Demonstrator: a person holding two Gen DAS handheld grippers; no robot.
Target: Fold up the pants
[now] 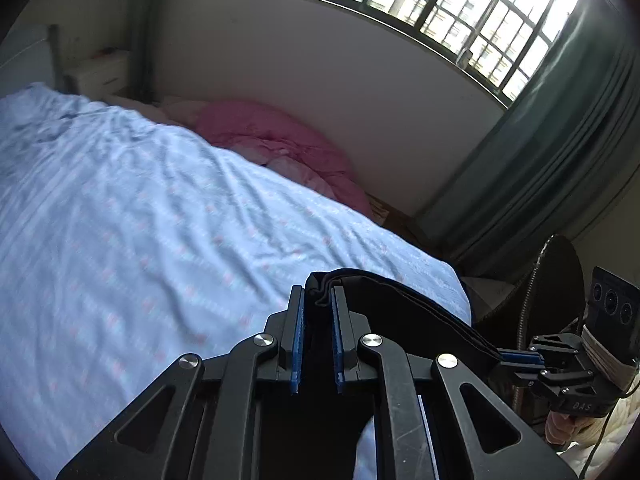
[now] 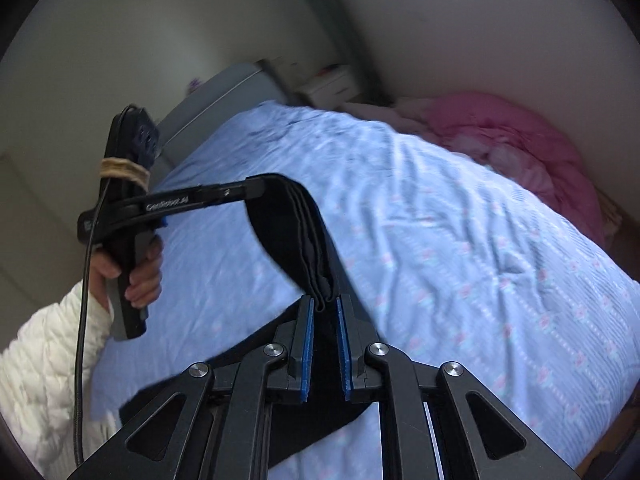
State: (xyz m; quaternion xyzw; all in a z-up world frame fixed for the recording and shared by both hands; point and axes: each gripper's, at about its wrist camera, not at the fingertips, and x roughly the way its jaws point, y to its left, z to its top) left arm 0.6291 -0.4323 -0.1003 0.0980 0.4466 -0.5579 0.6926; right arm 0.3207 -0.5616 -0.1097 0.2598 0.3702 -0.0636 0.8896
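Observation:
The black pants (image 1: 400, 300) hang stretched between my two grippers above the bed. My left gripper (image 1: 318, 294) is shut on one end of the folded waistband edge, bunched between its blue pads. My right gripper (image 2: 324, 302) is shut on the other end of the same edge, where several fabric layers show. In the right wrist view the pants (image 2: 288, 224) run up to the left gripper (image 2: 256, 190), and the rest of the cloth drops below my fingers. In the left wrist view the right gripper (image 1: 505, 357) shows at the right, clamped on the band.
The bed (image 1: 140, 220) has a light blue patterned sheet. A pink quilt (image 1: 280, 148) lies bunched against the far wall. A white nightstand (image 1: 100, 74) stands by the headboard. A green curtain (image 1: 540, 152) hangs under the barred window. A dark fan (image 1: 560, 272) stands at the right.

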